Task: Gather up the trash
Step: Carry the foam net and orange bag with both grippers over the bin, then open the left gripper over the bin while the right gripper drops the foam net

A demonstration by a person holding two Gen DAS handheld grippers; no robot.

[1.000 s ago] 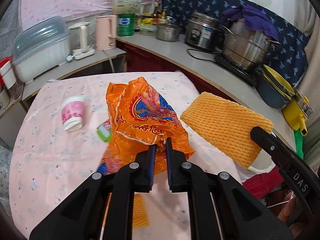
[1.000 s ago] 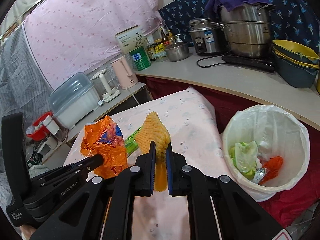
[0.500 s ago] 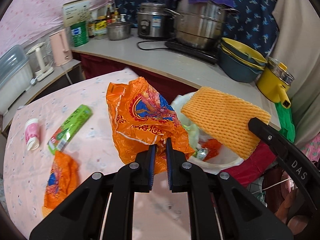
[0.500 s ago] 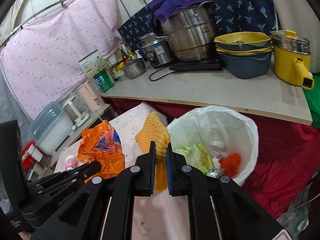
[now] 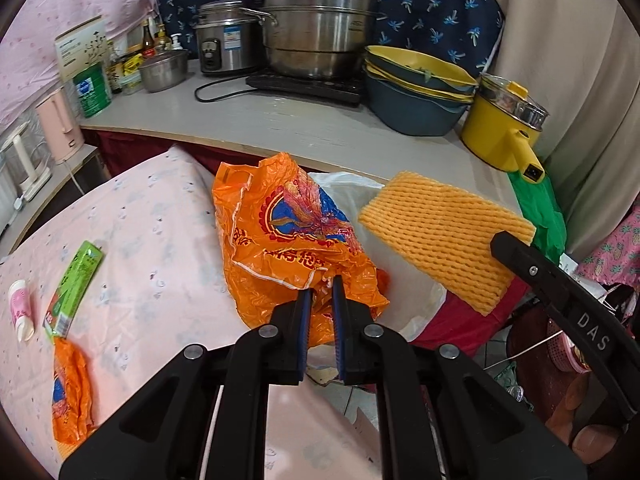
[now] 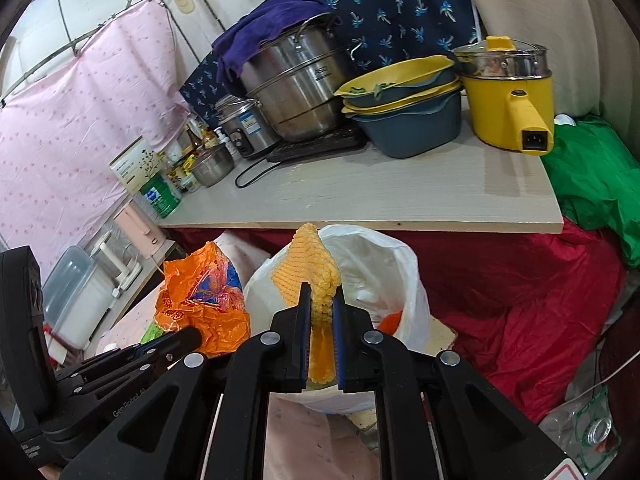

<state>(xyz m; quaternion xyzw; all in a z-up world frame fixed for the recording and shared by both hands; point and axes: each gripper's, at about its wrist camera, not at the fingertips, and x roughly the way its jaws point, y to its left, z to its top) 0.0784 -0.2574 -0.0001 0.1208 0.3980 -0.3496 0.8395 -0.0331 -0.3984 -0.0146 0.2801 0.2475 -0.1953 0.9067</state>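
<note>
My left gripper (image 5: 319, 285) is shut on a crumpled orange plastic bag (image 5: 280, 236) and holds it in the air in front of the white-lined trash bin (image 5: 352, 192). My right gripper (image 6: 320, 292) is shut on a yellow foam net (image 6: 310, 272) and holds it over the bin's mouth (image 6: 384, 264). The foam net also shows in the left wrist view (image 5: 440, 236), and the orange bag in the right wrist view (image 6: 200, 296). On the pink tablecloth (image 5: 152, 248) lie a green box (image 5: 74, 284), a small pink bottle (image 5: 20, 312) and another orange wrapper (image 5: 72, 392).
A grey counter (image 5: 320, 128) behind the bin carries a steel steamer pot (image 5: 320, 36), a rice cooker (image 5: 224, 40), stacked blue and yellow basins (image 5: 416, 92) and a yellow electric pot (image 5: 504, 124). Red cloth (image 6: 500, 288) and green cloth (image 6: 592, 176) lie to the right.
Both grippers have swung right with their loads, from over the table to the trash bin. The bin is now closer and partly hidden behind the bag and the net.
</note>
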